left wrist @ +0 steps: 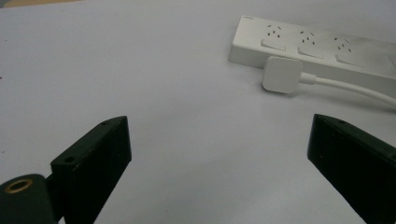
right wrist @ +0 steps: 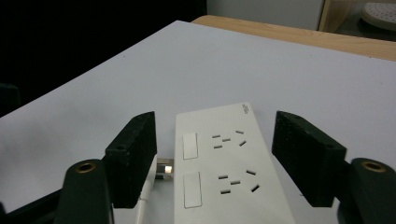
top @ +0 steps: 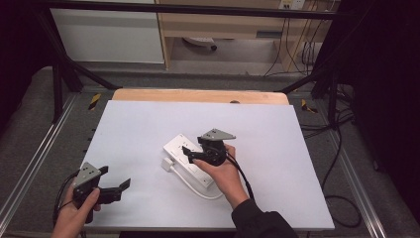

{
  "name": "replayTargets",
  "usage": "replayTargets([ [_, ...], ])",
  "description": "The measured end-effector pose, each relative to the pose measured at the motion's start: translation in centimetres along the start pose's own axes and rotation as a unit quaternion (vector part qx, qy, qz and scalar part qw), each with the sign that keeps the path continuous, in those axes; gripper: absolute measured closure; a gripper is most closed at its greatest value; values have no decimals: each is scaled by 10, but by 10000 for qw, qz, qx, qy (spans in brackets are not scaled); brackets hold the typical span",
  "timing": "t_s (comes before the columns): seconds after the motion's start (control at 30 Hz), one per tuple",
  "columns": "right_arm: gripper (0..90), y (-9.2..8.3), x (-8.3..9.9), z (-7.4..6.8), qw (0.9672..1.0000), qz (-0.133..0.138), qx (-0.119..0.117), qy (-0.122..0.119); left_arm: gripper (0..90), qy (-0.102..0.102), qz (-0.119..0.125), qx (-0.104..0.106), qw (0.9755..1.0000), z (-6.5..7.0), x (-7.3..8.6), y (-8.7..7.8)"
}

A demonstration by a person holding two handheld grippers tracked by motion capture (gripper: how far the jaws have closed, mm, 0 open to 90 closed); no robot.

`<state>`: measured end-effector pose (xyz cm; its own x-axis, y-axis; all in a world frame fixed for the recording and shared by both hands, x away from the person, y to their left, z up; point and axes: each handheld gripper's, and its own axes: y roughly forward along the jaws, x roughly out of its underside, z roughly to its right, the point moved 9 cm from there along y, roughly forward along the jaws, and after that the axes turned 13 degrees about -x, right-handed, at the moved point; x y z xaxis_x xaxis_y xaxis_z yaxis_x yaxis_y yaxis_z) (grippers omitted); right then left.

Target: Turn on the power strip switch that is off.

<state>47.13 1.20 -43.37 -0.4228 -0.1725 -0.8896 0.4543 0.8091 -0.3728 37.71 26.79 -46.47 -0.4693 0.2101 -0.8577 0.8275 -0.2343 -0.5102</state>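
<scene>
Your right tool [right wrist: 215, 158] sits wide open straddling the power strip [right wrist: 224, 172]; left tool [left wrist: 219, 158] is wide open too, holding nothing.

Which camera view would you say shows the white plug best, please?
The left gripper view: the white plug lies whole and unobstructed beside the power strip. The high view shows it small; the right gripper view shows little more than its metal prongs.

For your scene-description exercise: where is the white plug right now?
In the high view the white plug lies on the white table, beside the power strip's left end, just left of the right tool.
</scene>
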Motion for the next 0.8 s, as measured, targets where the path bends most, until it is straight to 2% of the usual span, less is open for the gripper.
replayTargets([
  [0.17, 204, -7, -5, 5, 9999, 73, 138, 26, 64, 9, -14, 3, 10000, 0, 0, 0],
  [0.43, 127, -20, -9, 16, 9995, 99, 301, 86, 64, -3, -14, 0, 10000, 0, 0, 0],
  [0.8, 76, -37, -13, 25, 9987, 185, 472, 51, 64, -34, -6, -6, 10000, -1, 0, 0],
])
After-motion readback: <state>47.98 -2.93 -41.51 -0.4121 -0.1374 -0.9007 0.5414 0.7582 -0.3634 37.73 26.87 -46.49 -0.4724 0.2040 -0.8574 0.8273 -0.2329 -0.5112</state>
